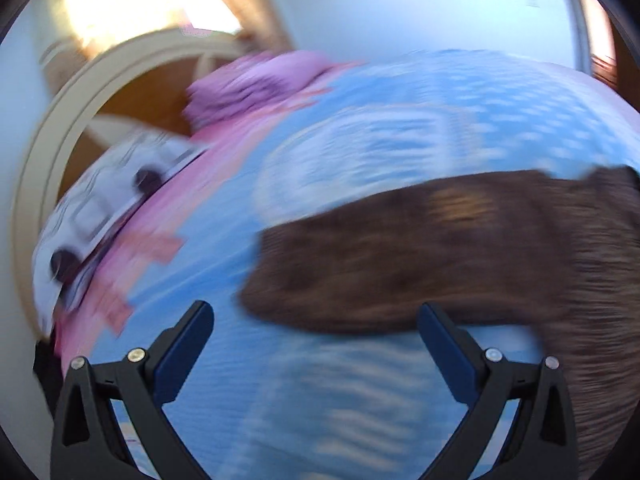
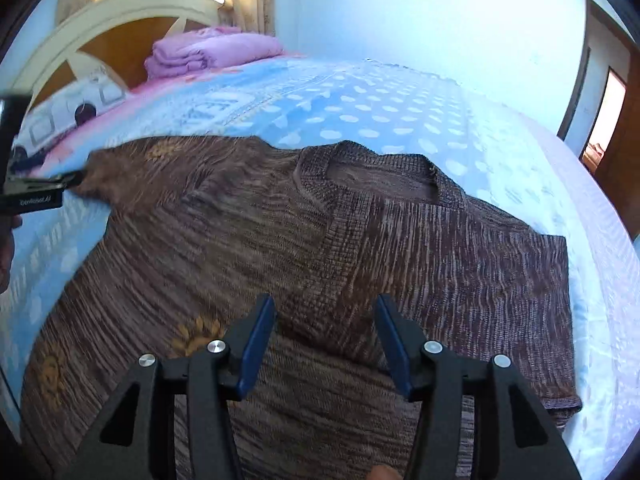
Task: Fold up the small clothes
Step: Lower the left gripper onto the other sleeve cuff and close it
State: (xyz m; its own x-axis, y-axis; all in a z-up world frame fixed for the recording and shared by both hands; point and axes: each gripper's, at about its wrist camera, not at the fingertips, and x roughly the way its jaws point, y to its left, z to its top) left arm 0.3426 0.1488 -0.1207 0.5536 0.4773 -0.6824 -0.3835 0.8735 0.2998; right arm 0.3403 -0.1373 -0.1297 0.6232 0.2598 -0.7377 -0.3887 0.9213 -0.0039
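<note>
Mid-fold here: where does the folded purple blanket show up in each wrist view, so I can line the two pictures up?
Left wrist: purple blanket upper left of centre, blurred, at the head of the bed.
Right wrist: the blanket upper left, sharp, in front of the headboard.
Shared landmark: the white toy car, left of the blanket in both.
</note>
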